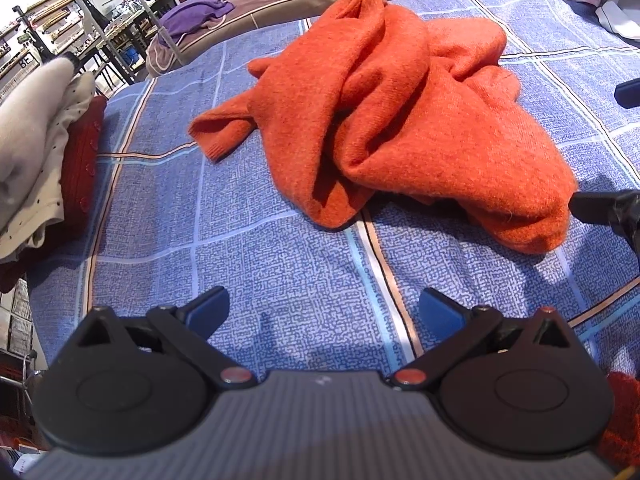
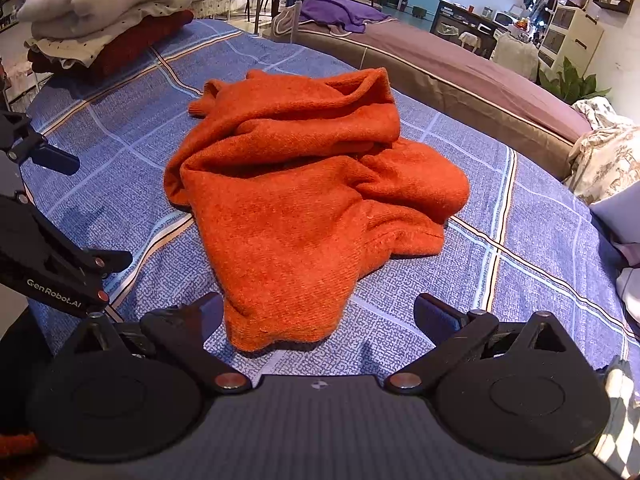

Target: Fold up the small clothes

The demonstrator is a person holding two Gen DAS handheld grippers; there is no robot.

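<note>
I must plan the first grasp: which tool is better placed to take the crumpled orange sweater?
Probably the right tool: the orange sweater has its hem between its open fingers. The left tool has only bedsheet.

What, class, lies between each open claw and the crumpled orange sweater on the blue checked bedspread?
Nothing visible. Only bare bedspread separates the left claw from the orange sweater. The right claw is open with the sweater's near hem already between its fingers, untouched. The folded stack sits well aside.

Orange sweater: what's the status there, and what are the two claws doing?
Both claws open, empty: left claw, right claw. Orange sweater crumpled on the blue checked bedspread, unfolded, untouched. Nothing in the way; folded pile off at the bed's edge.
</note>
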